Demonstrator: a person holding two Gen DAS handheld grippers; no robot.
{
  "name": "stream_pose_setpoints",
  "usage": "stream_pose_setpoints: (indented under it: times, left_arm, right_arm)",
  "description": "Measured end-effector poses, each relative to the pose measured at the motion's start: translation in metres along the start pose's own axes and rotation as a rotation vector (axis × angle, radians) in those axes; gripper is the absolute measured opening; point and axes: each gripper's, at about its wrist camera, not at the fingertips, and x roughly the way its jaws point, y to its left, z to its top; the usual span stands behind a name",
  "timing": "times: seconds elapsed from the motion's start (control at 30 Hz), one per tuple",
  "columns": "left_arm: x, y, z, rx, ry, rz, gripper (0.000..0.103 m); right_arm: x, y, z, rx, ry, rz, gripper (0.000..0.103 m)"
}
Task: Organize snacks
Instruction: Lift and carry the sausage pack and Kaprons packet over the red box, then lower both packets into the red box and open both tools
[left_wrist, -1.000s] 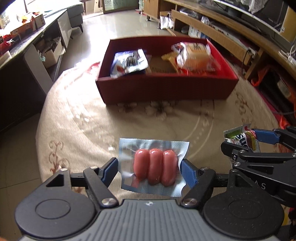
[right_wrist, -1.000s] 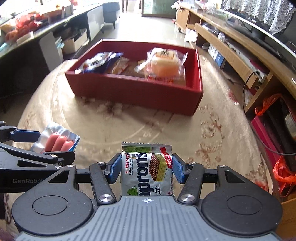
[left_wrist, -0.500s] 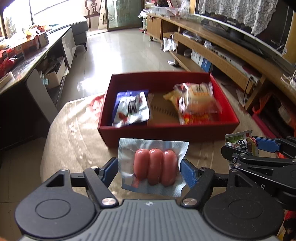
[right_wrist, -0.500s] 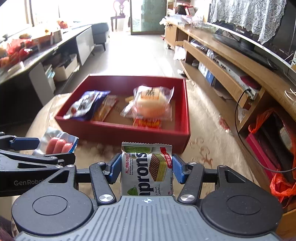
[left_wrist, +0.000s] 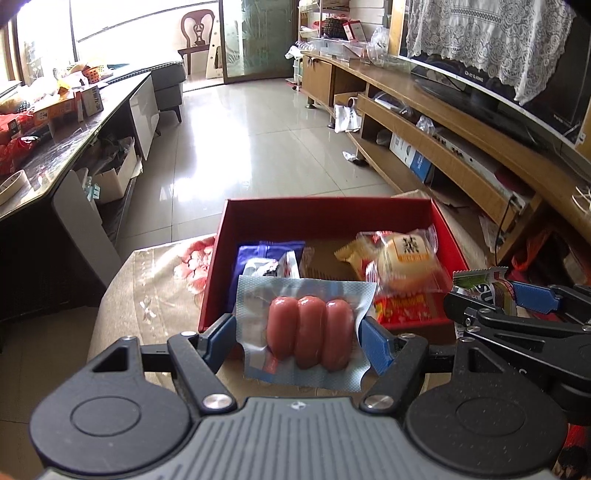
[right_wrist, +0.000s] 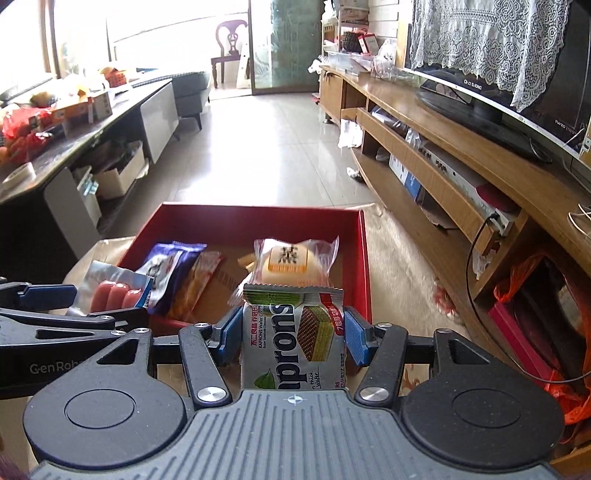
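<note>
My left gripper (left_wrist: 297, 341) is shut on a clear vacuum pack of three pink sausages (left_wrist: 308, 332), held above the near wall of the red box (left_wrist: 325, 214). My right gripper (right_wrist: 291, 334) is shut on a silver and green Kaprons wafer packet (right_wrist: 291, 339), held just before the box's (right_wrist: 258, 218) near wall. In the box lie a blue snack bag (left_wrist: 258, 258), a wrapped round bun (left_wrist: 404, 260) and an orange-yellow packet (right_wrist: 199, 284). Each gripper shows at the side of the other's view.
The box sits on a round table with a beige floral cloth (left_wrist: 155, 280). A wooden TV stand (right_wrist: 461, 147) runs along the right, a dark counter with clutter (left_wrist: 48, 147) along the left. Tiled floor lies beyond.
Both grippers have risen and moved forward to the red box with their packs still held. The box now lies close under them.
</note>
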Motion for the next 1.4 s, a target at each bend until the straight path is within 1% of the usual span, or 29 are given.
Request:
stream_pose_setpoints:
  times: [0.5, 0.83, 1.4]
  left_arm:
    - [0.021, 0.000, 0.030, -0.017, -0.034, 0.024, 0.067]
    - [0.045, -0.003, 0.044, -0.033, -0.021, 0.030, 0.066]
    - [0.076, -0.008, 0.052, -0.037, 0.010, 0.055, 0.065]
  right_arm:
    - [0.021, -0.004, 0.028, 0.018, -0.020, -0.005, 0.064]
    - [0.044, -0.009, 0.040, 0.032, -0.007, -0.010, 0.064]
    - [0.070, -0.012, 0.042, 0.037, 0.030, -0.016, 0.064]
